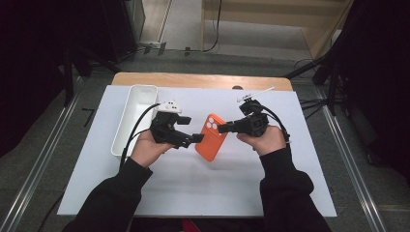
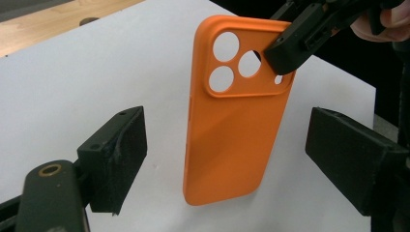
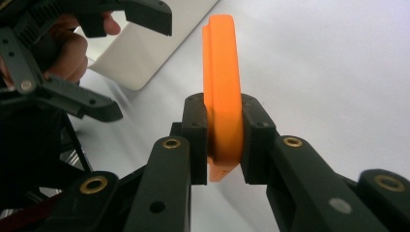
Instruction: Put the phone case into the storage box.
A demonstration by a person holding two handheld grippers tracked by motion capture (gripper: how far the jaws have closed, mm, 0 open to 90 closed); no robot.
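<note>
From the high view, the orange rubbery phone case (image 1: 211, 137) is in the middle of the white sheet on the table (image 1: 193, 193), between the left gripper (image 1: 196, 138) and the right gripper (image 1: 223, 128), and a long white plastic bin (image 1: 137, 104) sits off to the left. In the left gripper view, the case hangs between the two wide-apart jaws of the left gripper (image 2: 227, 154), which touch nothing, while the other gripper pinches its top corner by the round camera holes. In the right gripper view, the right gripper (image 3: 223, 140) squeezes the thin edge of the case (image 3: 221, 72) tight between both pads.

even overhead light, dim surroundings, soft focus.
</note>
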